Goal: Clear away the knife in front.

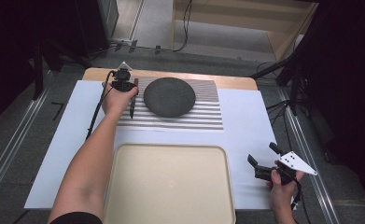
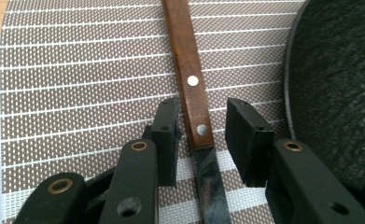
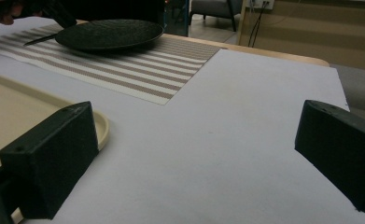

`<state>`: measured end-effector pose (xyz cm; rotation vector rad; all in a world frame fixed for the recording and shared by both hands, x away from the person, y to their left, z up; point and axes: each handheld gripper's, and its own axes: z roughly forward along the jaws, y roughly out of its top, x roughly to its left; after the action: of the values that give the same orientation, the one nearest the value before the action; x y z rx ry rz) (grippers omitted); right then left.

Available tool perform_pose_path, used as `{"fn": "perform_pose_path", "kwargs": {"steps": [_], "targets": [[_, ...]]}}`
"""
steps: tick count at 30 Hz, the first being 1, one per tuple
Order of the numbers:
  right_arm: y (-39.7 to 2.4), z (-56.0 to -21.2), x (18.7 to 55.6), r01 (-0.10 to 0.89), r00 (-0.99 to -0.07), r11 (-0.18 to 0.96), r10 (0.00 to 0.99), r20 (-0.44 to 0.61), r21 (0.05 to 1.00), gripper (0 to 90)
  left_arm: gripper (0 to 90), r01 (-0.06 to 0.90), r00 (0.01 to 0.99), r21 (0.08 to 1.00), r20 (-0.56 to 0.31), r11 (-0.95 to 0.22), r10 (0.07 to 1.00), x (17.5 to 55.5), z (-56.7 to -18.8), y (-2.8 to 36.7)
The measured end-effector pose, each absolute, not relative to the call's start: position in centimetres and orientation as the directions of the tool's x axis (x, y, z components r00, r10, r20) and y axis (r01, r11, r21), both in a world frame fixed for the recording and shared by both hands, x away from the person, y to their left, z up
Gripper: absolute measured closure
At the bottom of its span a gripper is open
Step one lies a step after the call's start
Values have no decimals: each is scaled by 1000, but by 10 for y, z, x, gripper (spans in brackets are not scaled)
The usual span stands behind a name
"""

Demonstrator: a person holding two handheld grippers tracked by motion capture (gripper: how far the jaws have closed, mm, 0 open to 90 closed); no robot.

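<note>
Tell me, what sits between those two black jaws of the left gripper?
In the left gripper view, a knife lies on the striped placemat between the left gripper jaws: its brown riveted handle meets the blade there. The pads are not touching it yet.

Dark round plate (image 1: 169, 96) sits on striped placemat (image 1: 203, 116), far side of tabletop (image 1: 250, 126). Cream tray (image 1: 169, 184) at near edge, w/ nothing in it.

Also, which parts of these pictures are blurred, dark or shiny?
Left gripper view: the knife blade gleams with glare and the near tongs are slightly soft. Right gripper view: its close tongs blur, while the plate stays fairly sharp. High view: the room's edges fall into darkness around the lit table.
</note>
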<state>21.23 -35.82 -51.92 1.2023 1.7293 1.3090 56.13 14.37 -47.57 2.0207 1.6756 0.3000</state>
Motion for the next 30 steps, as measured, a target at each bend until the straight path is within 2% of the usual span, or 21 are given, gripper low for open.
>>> {"fn": "perform_pose_path", "kwargs": {"steps": [22,30], "targets": [[-358,-519,213,284,-372,86,928,27,955,0,710,879,166,475,-198,-53,966,565,-479,145],[-358,-519,213,283,-373,86,927,27,955,0,642,877,166,480,-241,-31,956,565,-476,148]]}}
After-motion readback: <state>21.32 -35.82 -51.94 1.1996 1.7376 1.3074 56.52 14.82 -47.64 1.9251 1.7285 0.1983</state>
